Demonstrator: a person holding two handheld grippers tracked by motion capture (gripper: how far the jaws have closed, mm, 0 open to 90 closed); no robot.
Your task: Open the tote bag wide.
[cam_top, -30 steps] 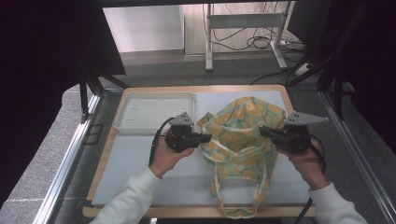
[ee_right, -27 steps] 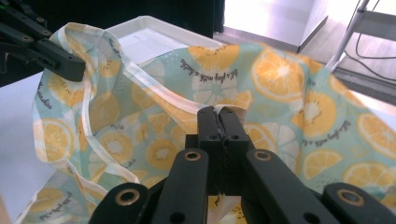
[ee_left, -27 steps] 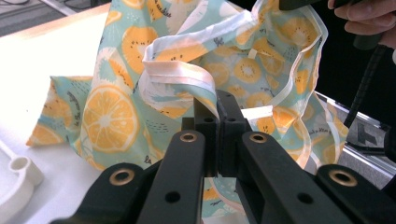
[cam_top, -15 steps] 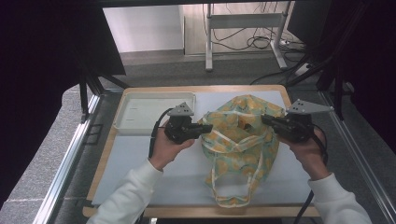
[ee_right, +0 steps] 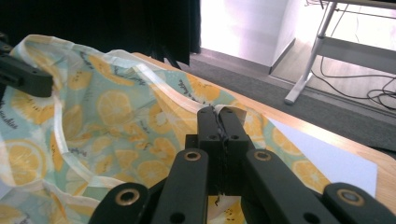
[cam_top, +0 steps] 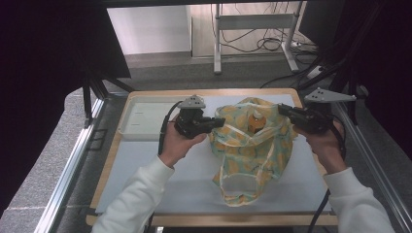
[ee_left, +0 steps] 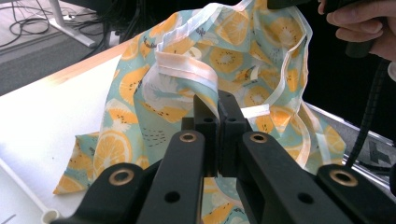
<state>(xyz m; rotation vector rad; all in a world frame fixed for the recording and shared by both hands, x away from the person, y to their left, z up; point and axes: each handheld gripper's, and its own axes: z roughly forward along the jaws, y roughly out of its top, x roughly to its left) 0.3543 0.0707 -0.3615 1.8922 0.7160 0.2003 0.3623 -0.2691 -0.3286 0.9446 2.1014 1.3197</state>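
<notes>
We see the pale wooden table with its white mat (cam_top: 160, 165) unchanged, but the thin plastic bag printed with orange slices on pale blue-green (cam_top: 252, 150), which lay lower and flatter on the mat a second ago, now hangs higher between our two hands, its mouth stretched wide and its lower end and loop handle trailing on the mat. The shallow white plastic tray (cam_top: 141, 121) stays at the far left of the table, well apart from the bag. Inside the open mouth an orange bottle-like thing (cam_top: 254, 122) shows. The left gripper (ee_left: 215, 105) is clamped on the bag's white-banded rim; the right gripper (ee_right: 217, 119) pinches the opposite rim, both raised.
</notes>
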